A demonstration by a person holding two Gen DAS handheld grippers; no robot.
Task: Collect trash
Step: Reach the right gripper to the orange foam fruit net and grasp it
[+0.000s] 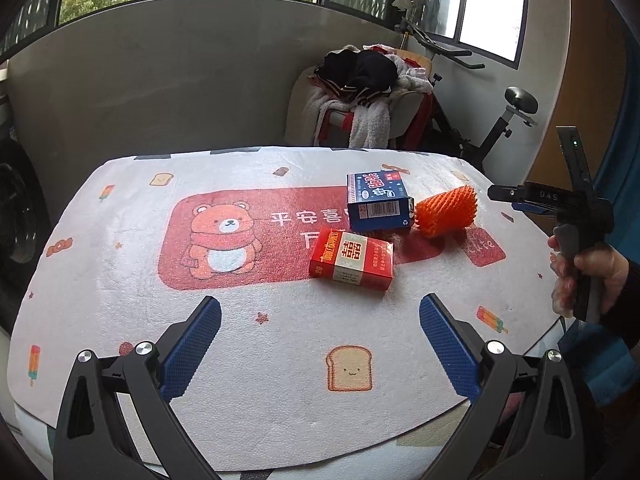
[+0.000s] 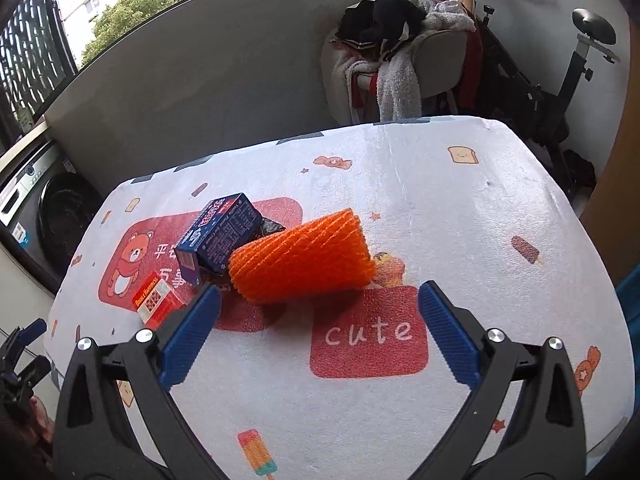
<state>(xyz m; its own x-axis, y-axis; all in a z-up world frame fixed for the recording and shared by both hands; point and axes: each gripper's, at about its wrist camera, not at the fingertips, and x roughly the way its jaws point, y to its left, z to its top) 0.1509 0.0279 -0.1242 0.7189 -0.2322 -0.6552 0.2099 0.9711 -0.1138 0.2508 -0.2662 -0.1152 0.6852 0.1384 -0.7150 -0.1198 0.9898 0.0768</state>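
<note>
A red carton [image 1: 352, 259] lies flat on the printed table cover [image 1: 120, 312]. Behind it stands a blue carton [image 1: 378, 199], and an orange foam net sleeve [image 1: 446, 212] lies to its right. My left gripper [image 1: 320, 344] is open, a short way in front of the red carton, with nothing between its fingers. In the right wrist view the orange net sleeve [image 2: 300, 260] lies just beyond my open right gripper [image 2: 320, 340], with the blue carton [image 2: 218, 238] leaning behind it and the red carton [image 2: 158, 300] at the left finger. The right gripper [image 1: 516, 198] also shows at the left view's right edge, held by a hand.
A chair piled with clothes [image 1: 360, 92] and an exercise bike [image 1: 504, 128] stand beyond the table's far edge. A grey wall panel [image 1: 160, 80] runs behind. A washing machine [image 2: 44, 208] sits to the left of the table. The table cover [image 2: 480, 220] has open room on its right half.
</note>
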